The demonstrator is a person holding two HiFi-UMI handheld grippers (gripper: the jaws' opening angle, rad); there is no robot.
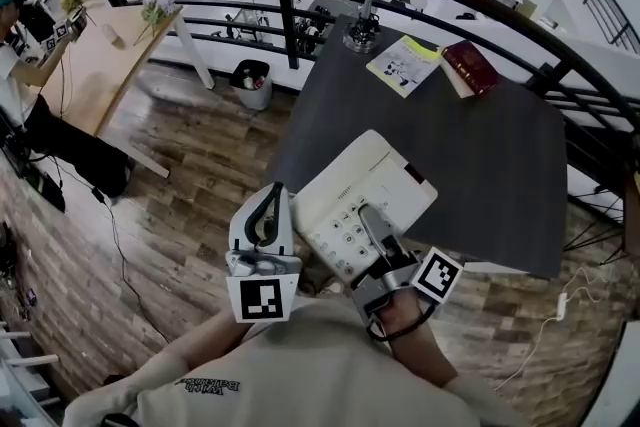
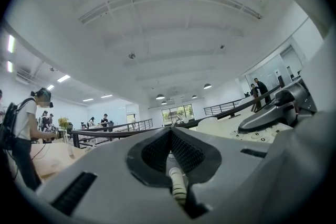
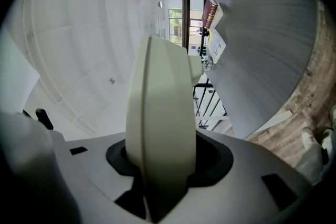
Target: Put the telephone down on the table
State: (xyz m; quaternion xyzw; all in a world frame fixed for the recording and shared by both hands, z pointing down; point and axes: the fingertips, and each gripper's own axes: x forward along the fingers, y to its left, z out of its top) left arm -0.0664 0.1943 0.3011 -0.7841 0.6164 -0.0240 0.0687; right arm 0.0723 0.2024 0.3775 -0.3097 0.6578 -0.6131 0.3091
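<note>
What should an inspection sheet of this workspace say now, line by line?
surface: dark grey table.
job's things: telephone held over the table's near edge; contact cannot be told.
clutter: lamp, leaflet and red book at the far edge.
grippers: right gripper shut on the telephone's edge; left gripper shut on a cord.
cables: the cord between the left jaws; white cable and black cable on the floor.
surroundings: railing, bin, people at a wooden desk.

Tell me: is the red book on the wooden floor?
No, the red book lies on the dark table, beside a yellow-edged leaflet.
</note>
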